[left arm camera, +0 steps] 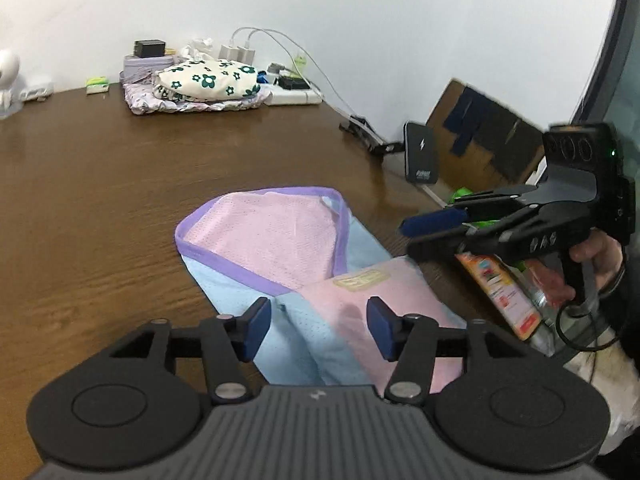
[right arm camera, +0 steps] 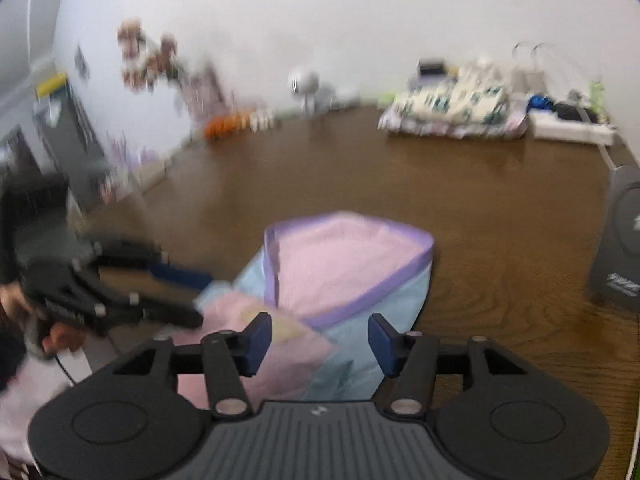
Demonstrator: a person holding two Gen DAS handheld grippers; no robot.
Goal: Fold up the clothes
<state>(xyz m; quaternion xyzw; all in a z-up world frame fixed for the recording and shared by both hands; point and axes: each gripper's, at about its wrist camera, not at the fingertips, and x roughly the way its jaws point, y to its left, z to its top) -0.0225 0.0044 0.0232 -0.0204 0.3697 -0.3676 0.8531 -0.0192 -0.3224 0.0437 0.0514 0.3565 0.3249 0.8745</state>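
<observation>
A pink and light-blue mesh garment (left arm camera: pixel 280 240) (right arm camera: pixel 344 264) with purple trim lies partly folded on the brown wooden table (left arm camera: pixel 100 200) (right arm camera: pixel 480 208). My left gripper (left arm camera: pixel 318 328) hovers over its near end, open, with nothing between the blue pads. From the right wrist view the left gripper (right arm camera: pixel 202 299) sits at the garment's left edge, blurred. My right gripper (right arm camera: pixel 318 340) is also open above the near part of the cloth and holds nothing. In the left wrist view the right gripper (left arm camera: pixel 412 238) reaches in from the right, held by a hand (left arm camera: pixel 596 252).
A stack of folded clothes (left arm camera: pixel 200 84) (right arm camera: pixel 452 108) sits at the back of the table beside a power strip (left arm camera: pixel 296 96) with cables. A dark power bank (left arm camera: pixel 420 152) and cardboard (left arm camera: pixel 480 136) lean on the wall at right. A colourful packet (left arm camera: pixel 500 292) lies by the right edge.
</observation>
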